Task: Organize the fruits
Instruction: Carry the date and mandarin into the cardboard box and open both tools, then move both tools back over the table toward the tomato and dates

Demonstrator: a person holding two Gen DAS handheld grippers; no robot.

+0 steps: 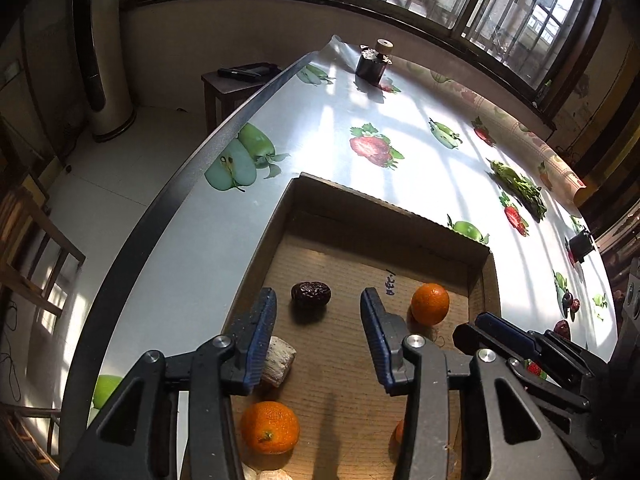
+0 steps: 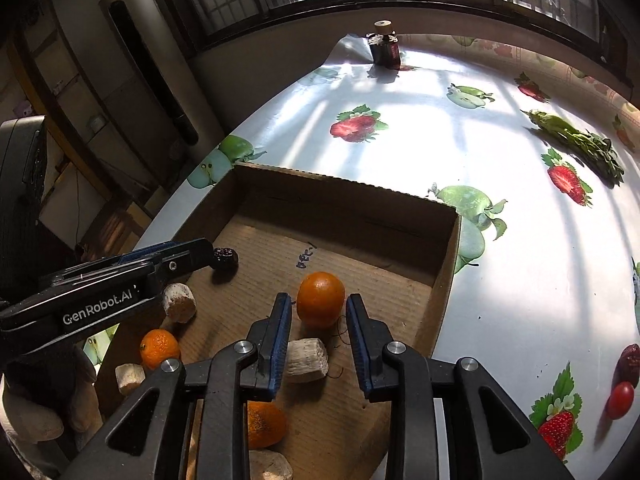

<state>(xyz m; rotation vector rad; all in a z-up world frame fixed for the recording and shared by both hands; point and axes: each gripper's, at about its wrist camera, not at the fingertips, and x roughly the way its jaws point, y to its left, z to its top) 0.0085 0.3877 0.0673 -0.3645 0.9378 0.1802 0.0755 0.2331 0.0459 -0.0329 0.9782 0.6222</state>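
**Ana:** Fingers [image 1: 266, 320] on the left gripper [image 1: 318, 320] stand apart with nothing between them; the wrinkled dark date [image 1: 311, 293] lies on the box floor just past their tips. The right gripper [image 2: 318, 330] is parted too, bare, with an orange [image 2: 320, 299] just ahead of the gap and a pale cut chunk [image 2: 307, 360] on the floor between the fingers, seemingly unpinched.

**Ben:** So where does the fruit sit overall?

**Ana:** Mostly inside the shallow cardboard box [image 2: 444, 280] on the table [image 2: 500, 280]. Another orange [image 1: 270, 427] lies near the left gripper's base, a third [image 2: 264, 424] under the right one. Out on the fruit-print cloth, a dark date [image 2: 629, 364] and a small red round fruit [image 2: 620, 399] lie loose, right of the box.

**Ben:** How would you handle them?

**Ana:** My guess: the oranges are light, firm and round, so they roll; take one across its widest middle with gentle pressure. The date looks small and leathery, probably a bit tacky; pinch it across the short side. The red one seems smooth and thin-skinned, likely to slip or bruise, so close slowly.

**Ben:** And the pale chunks?

**Ana:** Stiff and rough-looking; I can't tell what they are.
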